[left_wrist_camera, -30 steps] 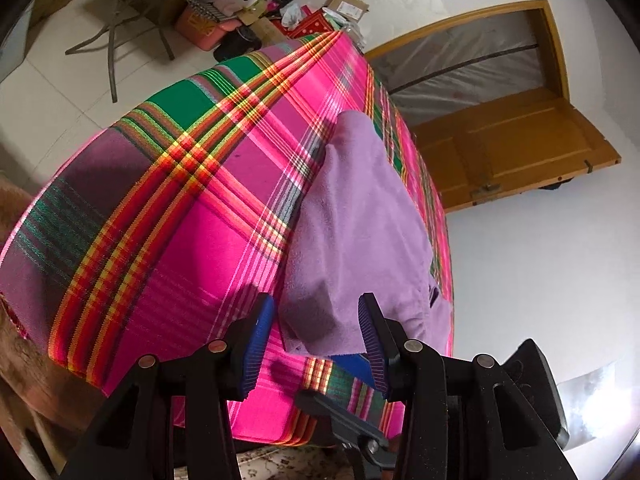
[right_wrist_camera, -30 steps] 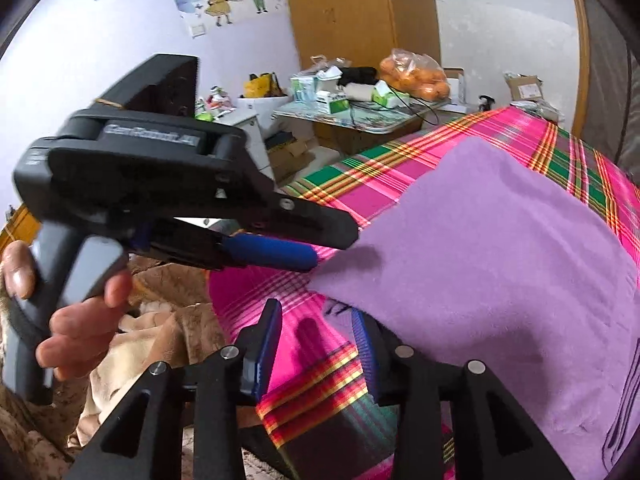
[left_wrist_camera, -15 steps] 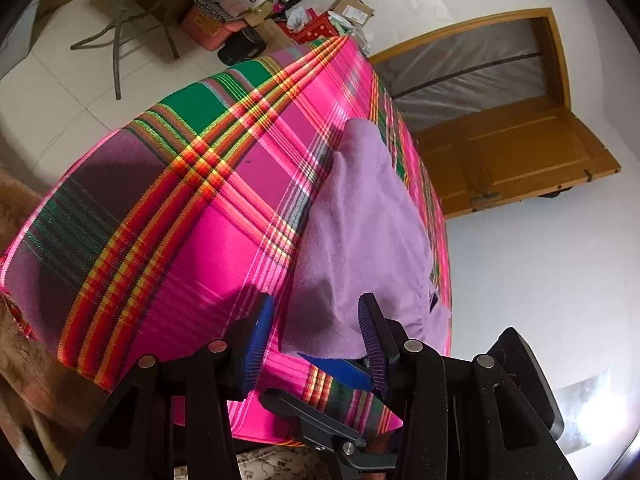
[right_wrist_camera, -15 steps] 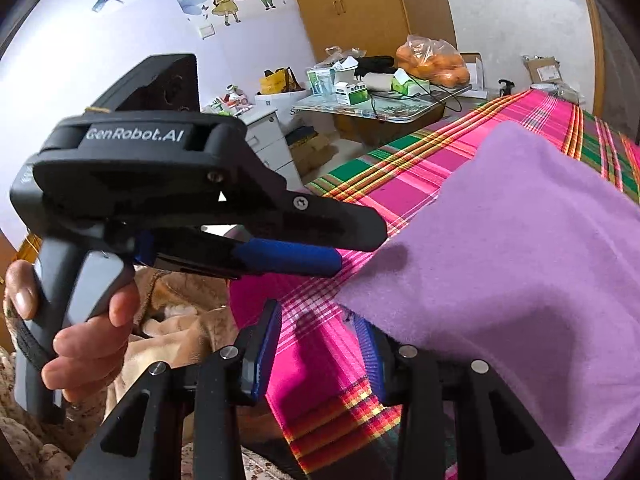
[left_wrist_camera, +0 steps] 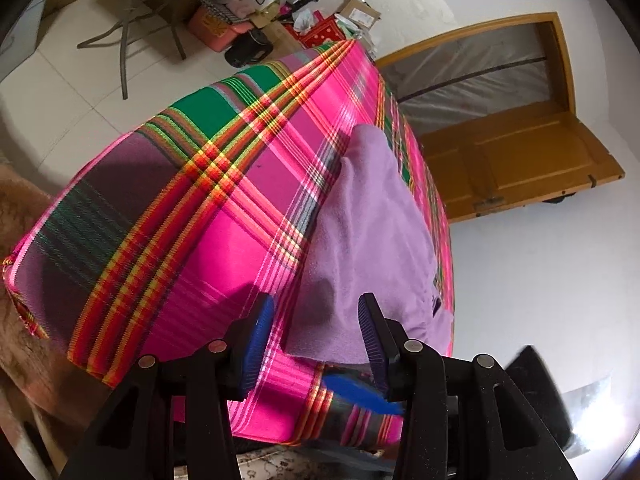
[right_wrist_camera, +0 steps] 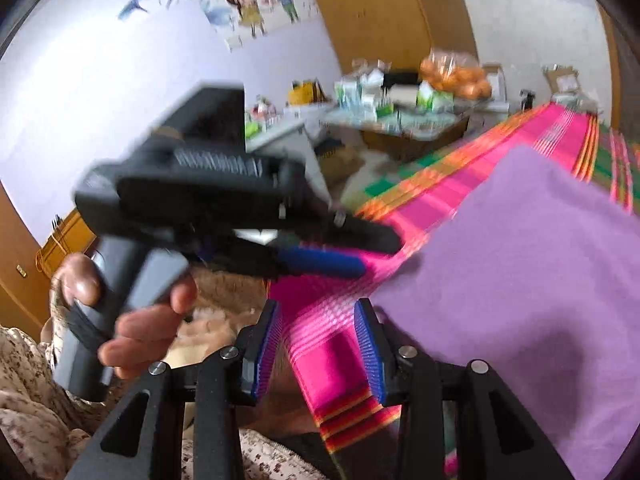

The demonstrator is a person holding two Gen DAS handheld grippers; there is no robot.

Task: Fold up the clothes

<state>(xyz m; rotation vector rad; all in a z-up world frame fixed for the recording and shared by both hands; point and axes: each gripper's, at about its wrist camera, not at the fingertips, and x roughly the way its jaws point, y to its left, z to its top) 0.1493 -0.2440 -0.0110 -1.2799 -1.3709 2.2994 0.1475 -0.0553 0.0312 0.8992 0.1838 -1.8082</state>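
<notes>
On the pink plaid bedcover with green, red and yellow stripes [left_wrist_camera: 192, 216], a soft lilac fleece garment [left_wrist_camera: 368, 232] is seen through the left wrist camera, spread lengthwise toward the far end of that cover, its near hem close to the cover's front edge. The left gripper [left_wrist_camera: 316, 334] is held with its blue-padded jaws wide apart over that near hem, nothing between them. A blue pad of the right gripper [left_wrist_camera: 360, 394] is glimpsed just below the hem, at the cover's front edge. An open wooden door [left_wrist_camera: 516, 168] is visible beyond the cover's far side. Through the right wrist camera, the right gripper [right_wrist_camera: 318, 348] is shown likewise spread wide and empty, above the cover's near edge, with the garment's corner just to the right of its pads. The left gripper, blurred, is gripped by a person's hand [right_wrist_camera: 132, 312] beside the cover's near corner, and a cluttered table [right_wrist_camera: 400, 120] is set beyond the cover.
</notes>
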